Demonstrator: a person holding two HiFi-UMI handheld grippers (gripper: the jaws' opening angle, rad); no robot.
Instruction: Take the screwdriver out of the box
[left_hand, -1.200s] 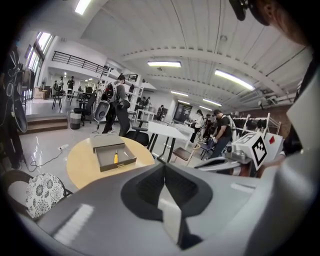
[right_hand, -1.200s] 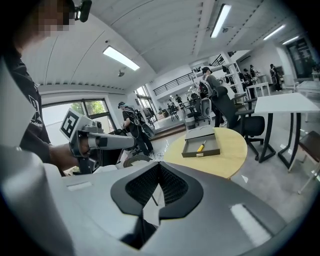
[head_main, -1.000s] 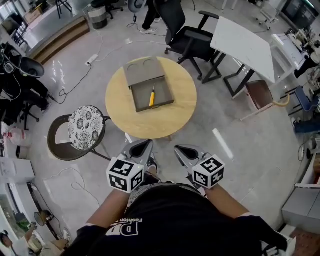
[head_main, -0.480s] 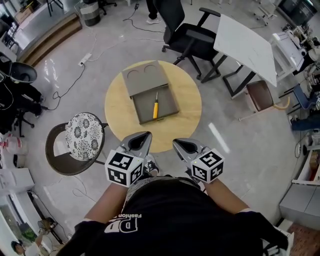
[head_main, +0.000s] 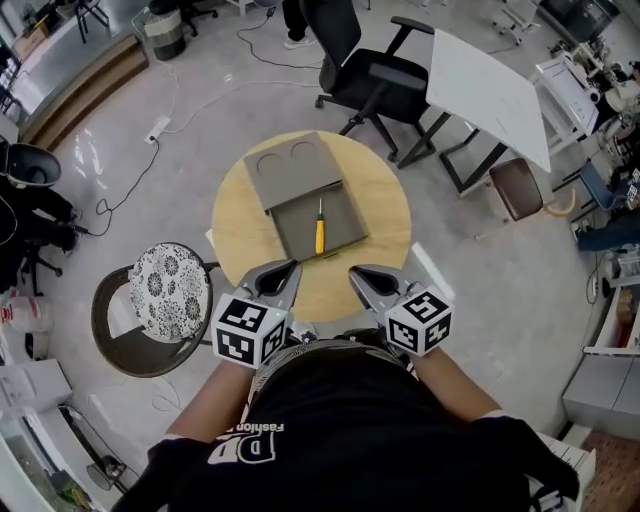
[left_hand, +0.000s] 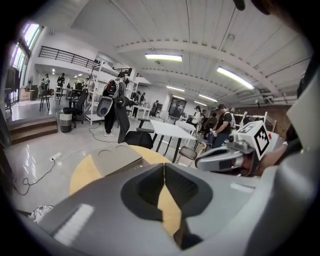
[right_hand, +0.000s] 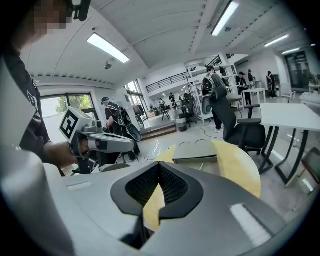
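Note:
A screwdriver (head_main: 320, 236) with a yellow handle lies inside the open grey box (head_main: 340, 228) on the round wooden table (head_main: 385, 205). The box's lid (head_main: 293, 165), with two round recesses, lies flat behind it. My left gripper (head_main: 285, 270) and right gripper (head_main: 360, 274) hover side by side at the table's near edge, short of the box. Both are shut with nothing held. In the left gripper view the shut jaws (left_hand: 163, 166) point at the box lid (left_hand: 115, 157). From the right gripper view the shut jaws (right_hand: 159, 166) face the box (right_hand: 195, 151).
A stool with a patterned cushion (head_main: 168, 283) stands left of the table. A black office chair (head_main: 375, 70), a white tilted table (head_main: 490, 85) and a brown chair (head_main: 520, 190) stand behind and to the right. Cables and a power strip (head_main: 155, 128) lie on the floor.
Both grippers have moved forward together toward the table, from over the floor to its near edge. The box and screwdriver have not moved on the table.

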